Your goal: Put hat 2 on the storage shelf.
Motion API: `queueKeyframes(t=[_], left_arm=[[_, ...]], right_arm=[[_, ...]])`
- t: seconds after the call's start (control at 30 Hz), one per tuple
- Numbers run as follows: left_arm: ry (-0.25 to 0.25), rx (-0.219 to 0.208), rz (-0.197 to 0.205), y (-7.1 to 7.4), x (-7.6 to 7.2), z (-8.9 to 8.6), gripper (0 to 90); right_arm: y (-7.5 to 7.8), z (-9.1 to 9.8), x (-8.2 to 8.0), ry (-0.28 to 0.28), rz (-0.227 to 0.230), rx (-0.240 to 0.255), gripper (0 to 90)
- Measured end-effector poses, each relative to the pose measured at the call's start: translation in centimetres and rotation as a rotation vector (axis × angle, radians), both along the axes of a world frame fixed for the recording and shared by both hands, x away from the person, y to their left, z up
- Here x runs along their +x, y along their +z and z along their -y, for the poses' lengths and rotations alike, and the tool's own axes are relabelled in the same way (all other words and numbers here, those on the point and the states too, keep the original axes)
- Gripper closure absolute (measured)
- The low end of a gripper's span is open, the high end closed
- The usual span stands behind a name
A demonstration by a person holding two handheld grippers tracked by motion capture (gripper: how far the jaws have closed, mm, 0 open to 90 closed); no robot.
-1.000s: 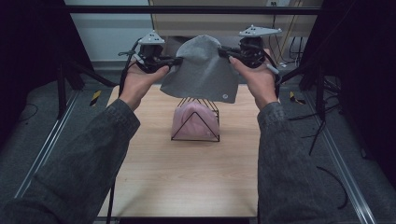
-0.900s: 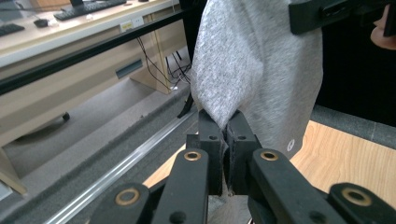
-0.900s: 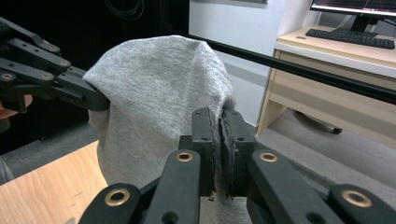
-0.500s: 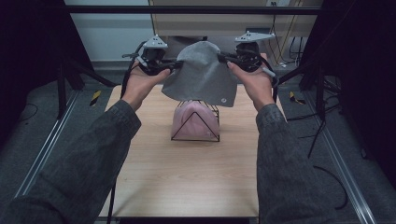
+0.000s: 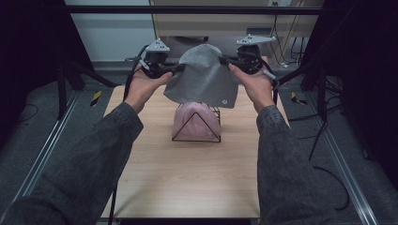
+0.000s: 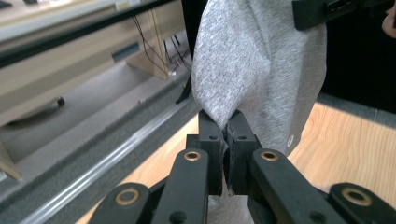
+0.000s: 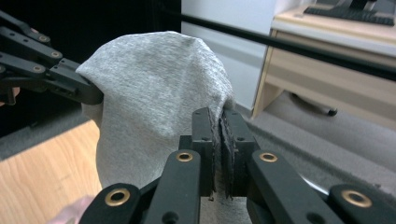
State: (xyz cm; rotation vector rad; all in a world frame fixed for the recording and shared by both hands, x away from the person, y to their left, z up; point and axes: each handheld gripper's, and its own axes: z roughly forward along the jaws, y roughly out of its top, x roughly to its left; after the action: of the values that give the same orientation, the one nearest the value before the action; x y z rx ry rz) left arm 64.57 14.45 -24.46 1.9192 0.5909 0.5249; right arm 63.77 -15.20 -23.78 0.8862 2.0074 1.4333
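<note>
A grey cloth (image 5: pixel 202 77) hangs in the air between both grippers, above the far half of the table. My left gripper (image 5: pixel 180 68) is shut on its left edge, and my right gripper (image 5: pixel 222 60) is shut on its right edge. Along the left gripper's jaws the grey cloth (image 6: pixel 252 70) is pinched at a fold by the left gripper (image 6: pixel 227 127). In the right gripper view the grey cloth (image 7: pixel 149 98) bulges to the left of the right gripper (image 7: pixel 220 116). Below it a black wire stand (image 5: pixel 196 125) carries a pink cloth (image 5: pixel 193 119).
The wooden table (image 5: pixel 187 178) has bare surface in front of the stand. Metal rails (image 5: pixel 342 173) run along both sides on the grey floor. A desk and cables (image 5: pixel 281 33) stand behind the table's far edge.
Both grippers have carried the grey cloth slightly farther away and higher, so more of the pink cloth on the stand shows. The grips are unchanged.
</note>
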Motion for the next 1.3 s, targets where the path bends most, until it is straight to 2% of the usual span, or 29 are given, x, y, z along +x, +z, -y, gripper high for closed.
queueKeyframes(t=[0.03, 0.1, 0.17, 0.3, 0.37, 0.4, 0.57, 0.8, 1.3], left_arm=[[0.000, 0.000, 0.000, 0.0, 0.0, 0.0, 86.8], [0.002, -0.018, 0.014, 1.0, 0.1, 0.0, 86.8], [0.004, -0.004, 0.024, 1.4, 0.2, 0.1, 86.8], [0.014, -0.008, 0.019, 1.3, 0.8, 0.0, 86.8], [0.015, -0.005, 0.013, 1.0, 0.9, 0.0, 86.8], [0.020, 0.012, 0.005, 0.4, 1.2, -0.1, 86.8], [0.017, 0.026, -0.020, -1.0, 1.4, -0.2, 86.8], [0.010, 0.061, -0.029, -2.5, 1.1, -0.2, 86.8], [-0.002, 0.084, -0.088, -6.4, 0.3, -0.8, 86.8]], right_arm=[[0.0, 0.0, 0.0, 0.000, 0.000, 0.000, 85.2], [1.0, 0.3, 0.1, -0.008, 0.018, 0.017, 85.3], [1.3, 0.5, 0.3, -0.013, 0.023, 0.015, 85.2], [1.3, 0.6, 0.7, -0.021, 0.011, 0.025, 85.3], [0.9, 0.4, 0.9, -0.020, 0.001, 0.008, 85.2], [0.6, 0.2, 1.0, -0.020, -0.003, -0.003, 85.2], [-0.8, -0.1, 1.0, -0.016, -0.024, -0.017, 85.2], [-2.4, -0.4, 0.6, -0.006, -0.050, -0.031, 85.3], [-6.3, -1.0, 0.0, 0.018, -0.120, -0.051, 85.3]])
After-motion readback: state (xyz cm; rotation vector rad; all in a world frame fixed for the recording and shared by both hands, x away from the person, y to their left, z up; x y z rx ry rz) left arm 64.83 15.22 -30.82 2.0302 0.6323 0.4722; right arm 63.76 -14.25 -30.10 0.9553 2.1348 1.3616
